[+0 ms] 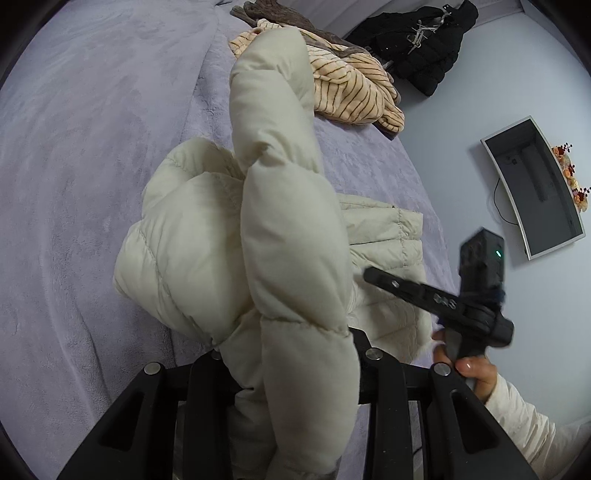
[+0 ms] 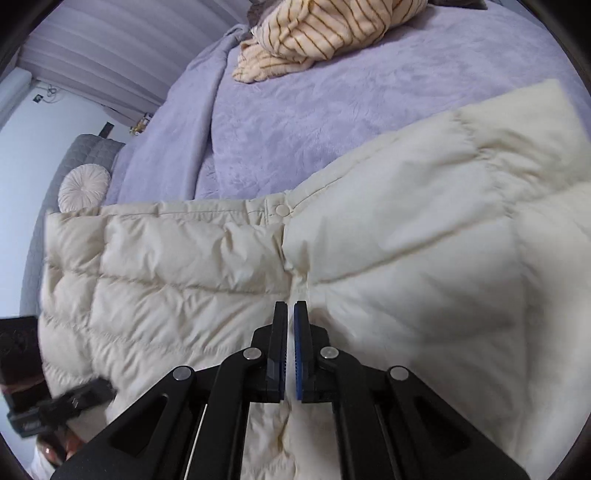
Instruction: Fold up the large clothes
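My left gripper (image 1: 295,373) is clamping a puffy sleeve of the cream puffer jacket (image 1: 192,240) between its fingers and lifting it; the fingertips themselves are being hidden by the padding. The sleeve is rising up the left wrist view while the rest of the jacket is lying bunched on the lavender bed (image 1: 92,129) beneath it. My right gripper (image 2: 290,317) is hovering just above the jacket's quilted body, its blue-padded jaws drawn nearly together with only a thin gap showing and nothing caught between them. In the left wrist view that same right gripper is appearing at the right edge, gripped by my right hand (image 1: 472,369), close to the jacket's lower panel. A snap button (image 2: 282,209) is showing along the jacket's front edge. Farther up the bed, well apart from the jacket, a striped beige garment (image 1: 351,92) is lying crumpled, with a brown garment (image 1: 273,11) touching it beyond. Off the bed, a black jacket (image 1: 417,44) is lying on the pale floor, and a monitor (image 1: 535,188) is standing beside it.
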`<action>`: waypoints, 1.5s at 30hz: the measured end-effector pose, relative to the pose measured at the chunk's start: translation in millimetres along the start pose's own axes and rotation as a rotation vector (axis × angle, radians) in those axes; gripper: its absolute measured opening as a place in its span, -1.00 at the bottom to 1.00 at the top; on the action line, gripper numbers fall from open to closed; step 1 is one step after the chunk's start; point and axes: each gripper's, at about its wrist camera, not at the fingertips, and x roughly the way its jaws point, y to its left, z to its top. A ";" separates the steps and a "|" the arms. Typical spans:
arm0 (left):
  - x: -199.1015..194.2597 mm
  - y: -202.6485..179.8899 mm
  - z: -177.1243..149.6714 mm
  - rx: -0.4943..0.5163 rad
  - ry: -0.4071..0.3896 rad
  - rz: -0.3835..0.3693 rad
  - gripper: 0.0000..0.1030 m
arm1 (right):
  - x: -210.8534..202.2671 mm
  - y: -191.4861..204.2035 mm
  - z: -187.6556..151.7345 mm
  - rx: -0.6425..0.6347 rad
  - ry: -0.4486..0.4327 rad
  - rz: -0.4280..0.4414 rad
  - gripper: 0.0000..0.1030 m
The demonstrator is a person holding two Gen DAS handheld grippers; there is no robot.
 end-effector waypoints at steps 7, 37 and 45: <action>3.1 -36.3 -1.1 0.041 0.018 0.030 -0.31 | 8.1 -25.5 -66.1 0.081 0.082 0.091 -0.95; 169.4 -267.1 -13.3 0.369 0.186 -0.026 0.31 | -56.3 -196.4 -140.6 0.513 -0.062 0.324 -0.93; 190.9 -250.6 -18.1 0.357 0.193 -0.022 0.31 | -125.1 -223.8 -154.4 0.522 -0.120 0.317 -0.89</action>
